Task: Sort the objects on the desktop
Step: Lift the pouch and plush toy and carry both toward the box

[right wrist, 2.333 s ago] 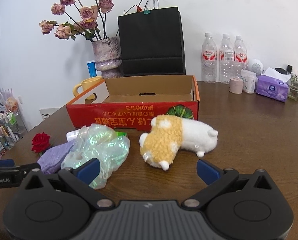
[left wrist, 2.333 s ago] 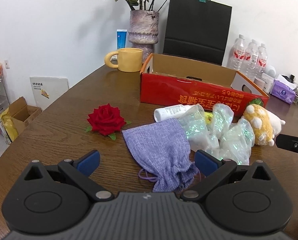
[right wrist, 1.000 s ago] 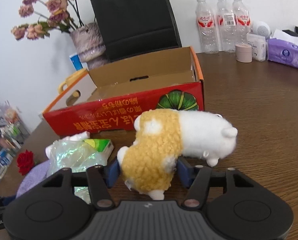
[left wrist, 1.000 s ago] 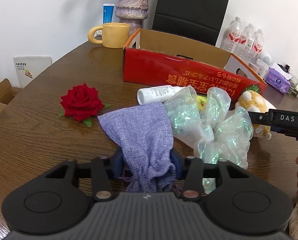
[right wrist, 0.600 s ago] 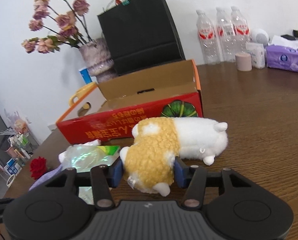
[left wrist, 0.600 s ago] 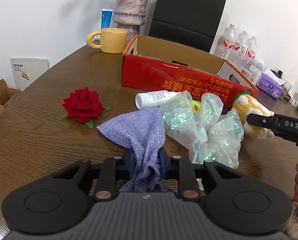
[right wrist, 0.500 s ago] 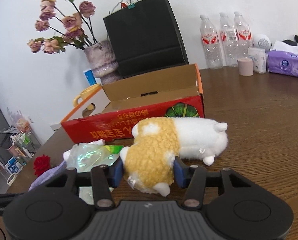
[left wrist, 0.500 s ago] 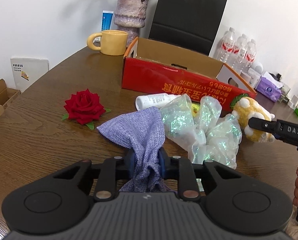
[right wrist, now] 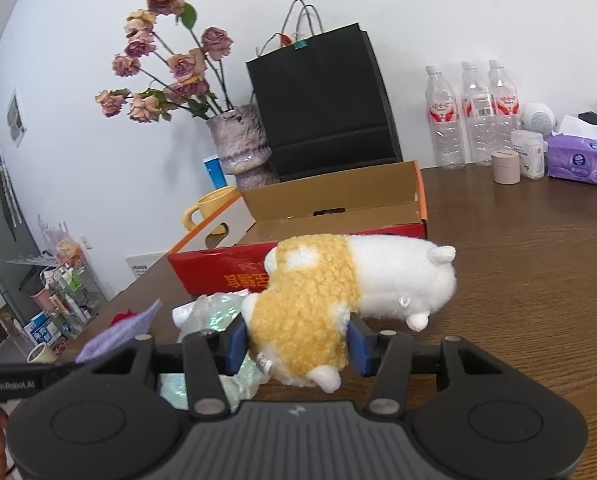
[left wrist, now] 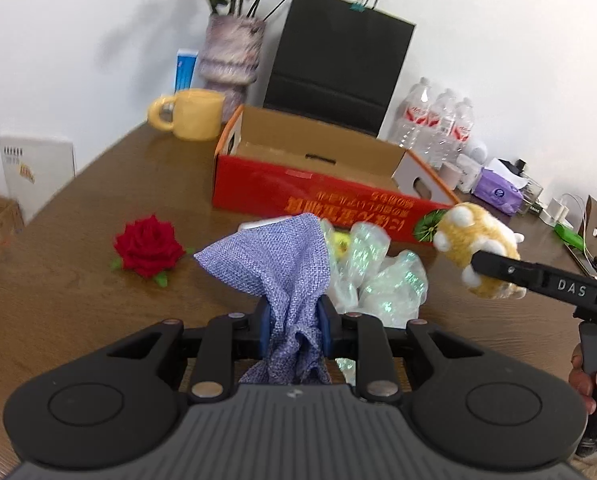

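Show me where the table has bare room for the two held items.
Bare wood lies left of the red rose, and right of the red box before the water bottles. Crowded: in front of the box, around the iridescent bags.

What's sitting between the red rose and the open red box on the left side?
Only bare table shows between the red rose and the red box's left end in the left wrist view; the white bottle lies further right.

A purple woven pouch (left wrist: 276, 264) hung bunched, its lower end pinched, lifted off the surface. The plush toy (right wrist: 338, 294) — yellow-orange body, white head — was held raised before the open red cardboard box (left wrist: 314, 184). Iridescent plastic bags (left wrist: 378, 280) lay crumpled beside a red rose (left wrist: 146, 246).
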`<state>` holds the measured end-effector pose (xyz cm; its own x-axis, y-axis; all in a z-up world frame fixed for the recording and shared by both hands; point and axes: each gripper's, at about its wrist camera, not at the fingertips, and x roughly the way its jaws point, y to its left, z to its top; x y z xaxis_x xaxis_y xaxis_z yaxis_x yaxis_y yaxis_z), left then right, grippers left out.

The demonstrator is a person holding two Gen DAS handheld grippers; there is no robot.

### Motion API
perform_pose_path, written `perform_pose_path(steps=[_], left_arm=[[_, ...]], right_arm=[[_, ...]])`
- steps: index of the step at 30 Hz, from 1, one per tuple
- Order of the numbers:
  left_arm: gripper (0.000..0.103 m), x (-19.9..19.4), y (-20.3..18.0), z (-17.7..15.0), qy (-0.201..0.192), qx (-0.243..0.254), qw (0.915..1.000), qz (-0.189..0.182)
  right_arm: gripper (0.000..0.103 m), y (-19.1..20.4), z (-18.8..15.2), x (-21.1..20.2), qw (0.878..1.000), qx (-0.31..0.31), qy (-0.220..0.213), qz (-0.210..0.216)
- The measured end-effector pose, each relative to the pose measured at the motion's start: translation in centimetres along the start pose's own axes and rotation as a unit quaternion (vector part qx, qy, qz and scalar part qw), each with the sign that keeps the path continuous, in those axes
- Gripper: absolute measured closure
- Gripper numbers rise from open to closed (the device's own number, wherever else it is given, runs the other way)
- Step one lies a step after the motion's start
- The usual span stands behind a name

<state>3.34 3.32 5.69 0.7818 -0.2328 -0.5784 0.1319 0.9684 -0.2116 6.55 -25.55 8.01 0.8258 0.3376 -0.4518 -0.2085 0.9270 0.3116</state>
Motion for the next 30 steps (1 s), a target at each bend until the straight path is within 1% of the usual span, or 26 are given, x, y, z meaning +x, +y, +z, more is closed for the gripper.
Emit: perform_pose_path(steps=[2,5,9,11,14,17,24,30], left_arm=[[0.08,-0.6,-0.2,0.4,-0.005,0.008,0.9999,-0.003],[0.08,-1.2,-0.1,1.1,-0.002,0.006,0.9999,-0.016],[0.079,-1.8,-0.5,2.0,-0.008,0.019,0.9996,-0.018],[0.079,-1.8,-0.7,2.4,-0.002,0.024,0.9994,-0.026],[0.079,-1.7,-0.9,2.9,0.006,0.031,0.9988,-0.037],[0.079,-1.7,-1.2,3.5,0.014,0.039,0.998,-0.048],[0.079,-1.3,-2.3,3.8,0.03,0.073,0.996,-0.042],[0.079,-0.4,-3.3,3.8,0.066,0.107,0.9908,-0.049]], right_arm=[[0.054,0.4,0.1,-0.3,1.0,-0.003,0.001,0.004],[0.054,0.8,0.4,-0.6,1.0,-0.009,0.003,0.014],[0.054,1.7,0.9,-0.9,0.999,-0.023,0.004,0.023],[0.054,1.9,1.3,-0.9,0.999,-0.023,0.007,0.029],[0.054,2.2,1.8,-0.8,0.999,-0.023,0.023,0.042],[0.054,2.8,2.2,-0.7,0.997,-0.038,0.039,0.047],[0.054,4.2,2.9,0.2,0.993,-0.065,0.082,0.054],[0.054,4.9,3.5,0.9,0.988,-0.081,0.119,0.058]])
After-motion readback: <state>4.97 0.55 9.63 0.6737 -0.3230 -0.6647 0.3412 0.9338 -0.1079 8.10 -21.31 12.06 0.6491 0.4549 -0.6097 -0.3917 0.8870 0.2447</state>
